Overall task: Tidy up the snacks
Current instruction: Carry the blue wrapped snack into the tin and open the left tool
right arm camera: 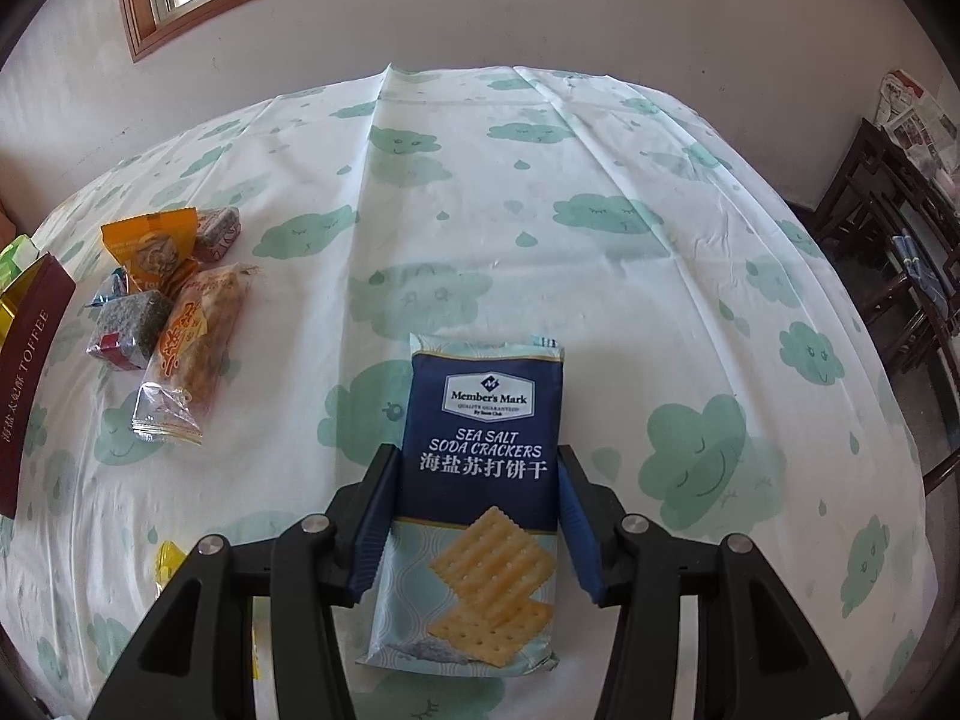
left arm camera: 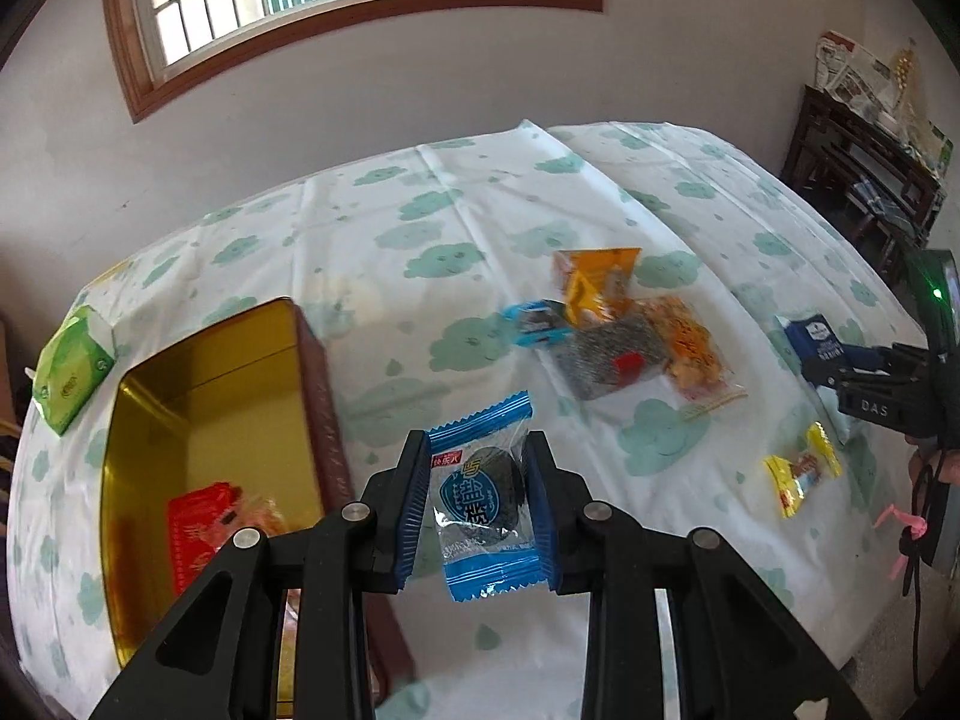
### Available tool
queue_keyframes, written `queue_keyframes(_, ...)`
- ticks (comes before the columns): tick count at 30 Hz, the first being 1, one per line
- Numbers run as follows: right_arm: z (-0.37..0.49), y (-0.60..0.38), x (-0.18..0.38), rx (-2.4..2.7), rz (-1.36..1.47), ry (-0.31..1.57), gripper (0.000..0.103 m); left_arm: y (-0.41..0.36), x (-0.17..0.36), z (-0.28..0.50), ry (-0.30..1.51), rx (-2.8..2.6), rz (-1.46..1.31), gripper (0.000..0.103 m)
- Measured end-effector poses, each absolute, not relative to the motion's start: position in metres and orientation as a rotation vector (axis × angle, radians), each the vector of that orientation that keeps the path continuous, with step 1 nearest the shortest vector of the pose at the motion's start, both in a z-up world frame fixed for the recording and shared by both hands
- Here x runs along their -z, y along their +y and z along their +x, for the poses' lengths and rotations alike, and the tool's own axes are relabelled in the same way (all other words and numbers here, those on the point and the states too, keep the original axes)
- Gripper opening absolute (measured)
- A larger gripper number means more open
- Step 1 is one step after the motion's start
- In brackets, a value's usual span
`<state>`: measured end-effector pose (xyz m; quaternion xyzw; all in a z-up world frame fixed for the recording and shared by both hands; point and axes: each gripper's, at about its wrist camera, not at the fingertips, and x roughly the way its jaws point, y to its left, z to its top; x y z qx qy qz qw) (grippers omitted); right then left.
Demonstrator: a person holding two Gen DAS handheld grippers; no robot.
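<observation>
Tin (left arm camera: pixel 312 360) sits on the left of the table (left arm camera: pixel 420 228), one wrapped snack (left arm camera: pixel 198 534) inside it, tissue pack (left arm camera: pixel 69 375) at its far left side. Left gripper (left arm camera: pixel 477 495) holds a cookie packet (left arm camera: pixel 483 498) above the table, just right of the tin. Pile of snacks (left arm camera: pixel 624 336) lies mid-table, behind and right of that. A small candy (left arm camera: pixel 804 468) lies alone, right of the pile, nearer the front. Right gripper (right arm camera: pixel 474 516) sits around a cracker pack (right arm camera: pixel 486 450) at the right side, pile (right arm camera: pixel 174 312) to its left, tin wall (right arm camera: pixel 30 384) further left.
</observation>
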<state>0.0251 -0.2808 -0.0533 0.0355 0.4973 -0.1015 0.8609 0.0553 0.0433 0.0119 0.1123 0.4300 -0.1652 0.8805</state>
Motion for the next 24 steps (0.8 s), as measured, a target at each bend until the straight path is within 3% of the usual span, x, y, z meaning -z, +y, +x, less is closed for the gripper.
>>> queue_keyframes(11,0.026,-0.281,0.054,0.218,0.077,1.051,0.053,0.127,-0.016,0.114,0.911,0.098,0.234,0.028)
queue_keyframes(24,0.027,-0.281,0.053,0.222,0.079,1.059,0.053,0.161,0.022,0.166,1.018,0.005,0.242,0.029)
